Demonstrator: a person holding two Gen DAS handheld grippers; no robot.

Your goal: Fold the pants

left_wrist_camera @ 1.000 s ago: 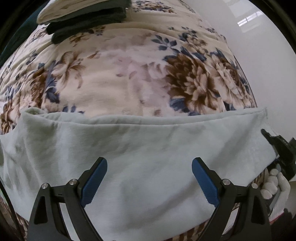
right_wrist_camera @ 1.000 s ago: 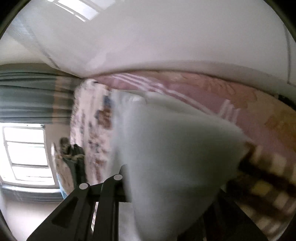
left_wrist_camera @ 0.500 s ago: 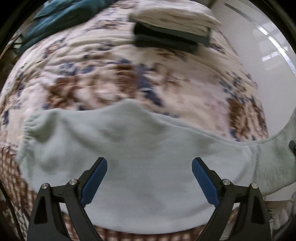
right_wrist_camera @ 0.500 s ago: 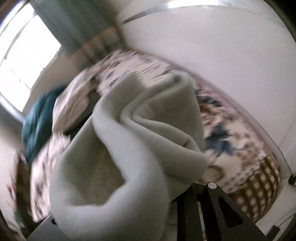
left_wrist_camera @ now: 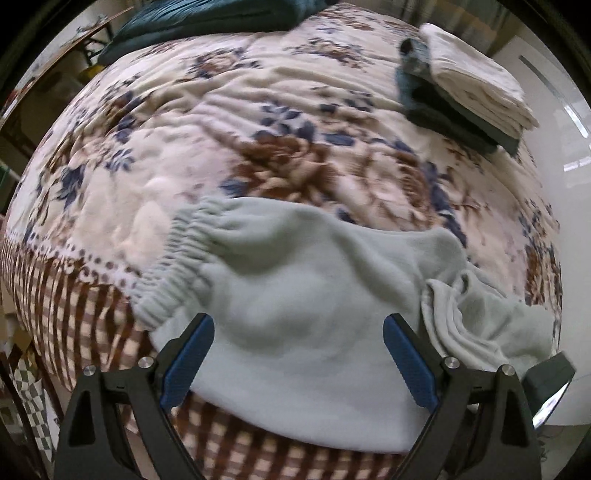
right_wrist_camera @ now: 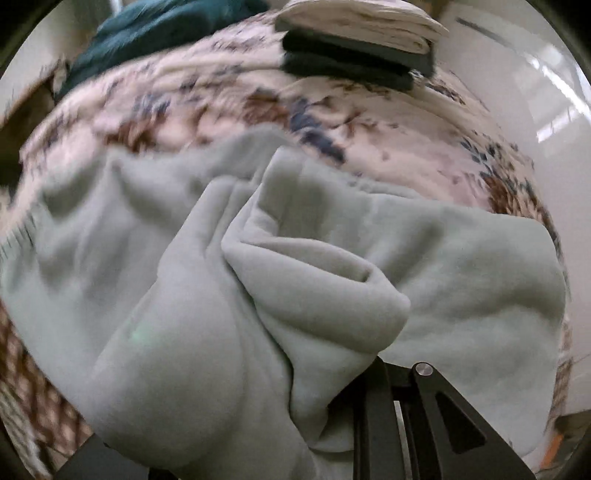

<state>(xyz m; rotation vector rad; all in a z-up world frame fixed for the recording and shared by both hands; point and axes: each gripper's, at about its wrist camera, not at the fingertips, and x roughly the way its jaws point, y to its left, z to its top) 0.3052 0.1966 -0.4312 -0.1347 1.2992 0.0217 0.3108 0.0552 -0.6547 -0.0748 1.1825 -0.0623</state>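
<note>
Fleece fills most of what I see: the pale mint-green fleece pants [left_wrist_camera: 306, 295] lie on the near edge of the bed, on a quilted cream bedspread with brown and blue flowers [left_wrist_camera: 258, 122]. From the left wrist camera I read their gathered elastic waistband [left_wrist_camera: 177, 269] at the left end, resting where the flower print meets the brown-and-cream checked border [left_wrist_camera: 62, 306] that hangs over the bed's side. The right end of the pants is bunched into loose folds.

My left gripper [left_wrist_camera: 299, 365] stands wide, its blue-padded fingers [left_wrist_camera: 188, 358] spread over the flat middle of the pants with nothing between them that they press on.

My right gripper [right_wrist_camera: 354, 417] is mostly buried: a thick rolled wad of the same fleece drapes over it and blocks my view of the fingertips. Only one black finger frame shows, at the lower right. The cloth rises from between the jaws, so I read them as closed narrow on a fold of the pants.

Further back on the bedspread, well apart from the pants, sits a stack of folded clothes, cream on top of dark grey-green [left_wrist_camera: 469, 85]. A dark teal blanket [left_wrist_camera: 207, 18] lies along the far edge of the bed. A glossy white wall [left_wrist_camera: 565, 155] runs along the right side.
</note>
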